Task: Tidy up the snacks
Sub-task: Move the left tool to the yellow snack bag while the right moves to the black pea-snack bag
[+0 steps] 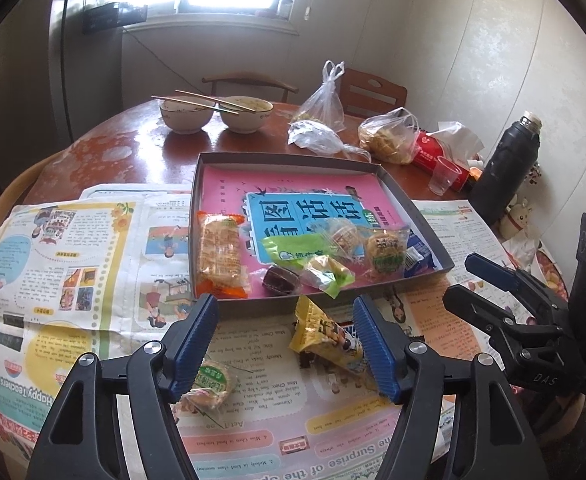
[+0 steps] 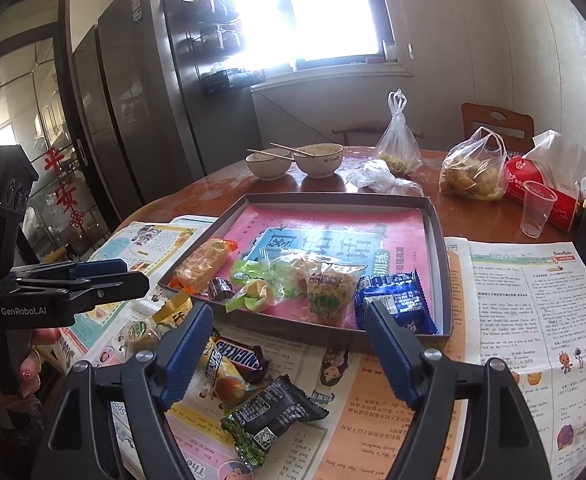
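A shallow grey tray point(image 1: 293, 158) lined with a pink book holds several wrapped snacks, among them an orange cracker bar point(image 1: 218, 256) and a blue packet point(image 2: 397, 300). On the newspaper in front of it lie a yellow packet point(image 1: 325, 338), a round green-labelled biscuit point(image 1: 209, 384), a Snickers bar point(image 2: 239, 354) and a black pea packet point(image 2: 269, 412). My left gripper point(image 1: 286, 302) hangs open above the yellow packet, gripping nothing. My right gripper point(image 2: 288, 308) is open too, hovering just before the tray's front wall, right of the loose snacks.
Newspaper point(image 2: 533, 300) covers the near half of the round wooden table. Behind the tray stand two bowls with chopsticks point(image 1: 217, 114), plastic bags of food point(image 2: 475, 168), a red tissue pack point(image 2: 541, 188), a clear cup point(image 2: 537, 208) and a black flask point(image 1: 505, 164). Chairs line the far side.
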Action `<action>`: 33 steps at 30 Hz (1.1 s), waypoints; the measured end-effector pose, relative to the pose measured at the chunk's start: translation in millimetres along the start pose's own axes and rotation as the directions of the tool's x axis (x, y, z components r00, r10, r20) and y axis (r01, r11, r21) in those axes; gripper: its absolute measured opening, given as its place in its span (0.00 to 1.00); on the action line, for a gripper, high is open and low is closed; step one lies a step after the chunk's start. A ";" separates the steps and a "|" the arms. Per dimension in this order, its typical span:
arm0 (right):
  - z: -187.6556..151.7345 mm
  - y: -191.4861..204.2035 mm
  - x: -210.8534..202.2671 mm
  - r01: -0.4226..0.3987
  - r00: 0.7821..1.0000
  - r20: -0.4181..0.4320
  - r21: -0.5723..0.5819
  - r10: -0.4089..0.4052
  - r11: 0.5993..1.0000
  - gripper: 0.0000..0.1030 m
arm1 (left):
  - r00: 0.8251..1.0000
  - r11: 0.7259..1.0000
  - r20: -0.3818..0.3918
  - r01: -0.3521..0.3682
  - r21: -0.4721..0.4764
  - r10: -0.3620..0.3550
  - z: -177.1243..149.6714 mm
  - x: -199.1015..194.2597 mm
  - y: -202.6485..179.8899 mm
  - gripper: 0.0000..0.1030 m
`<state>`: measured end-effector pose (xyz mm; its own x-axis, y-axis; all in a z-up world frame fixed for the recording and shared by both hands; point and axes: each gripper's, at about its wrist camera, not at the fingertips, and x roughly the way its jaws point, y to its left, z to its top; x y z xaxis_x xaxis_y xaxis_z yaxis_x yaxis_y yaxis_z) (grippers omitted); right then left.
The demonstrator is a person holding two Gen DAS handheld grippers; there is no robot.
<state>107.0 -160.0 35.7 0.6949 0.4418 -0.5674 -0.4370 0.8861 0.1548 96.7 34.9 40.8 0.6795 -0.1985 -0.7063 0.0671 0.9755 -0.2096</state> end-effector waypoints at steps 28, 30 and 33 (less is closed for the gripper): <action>-27.5 7.6 3.0 -0.023 0.998 -0.057 -0.079 0.019 0.997 0.90 | 0.994 0.999 -0.106 0.042 0.006 -0.041 -25.7 24.1 -4.3 0.70; -30.6 9.3 5.1 -0.031 0.997 -0.068 -0.095 0.025 0.995 0.91 | 0.992 0.999 -0.114 0.051 0.000 -0.051 -26.7 27.7 -4.6 0.70; -35.3 11.5 9.8 -0.037 0.996 -0.090 -0.119 0.026 0.992 0.91 | 0.990 0.998 -0.130 0.061 -0.003 -0.061 -28.5 33.6 -6.5 0.70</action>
<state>88.5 -150.5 3.4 0.6289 0.4507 -0.6335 -0.5274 0.8460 0.0782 98.3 19.2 -0.8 0.5734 -0.2682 -0.7742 0.1063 0.9613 -0.2543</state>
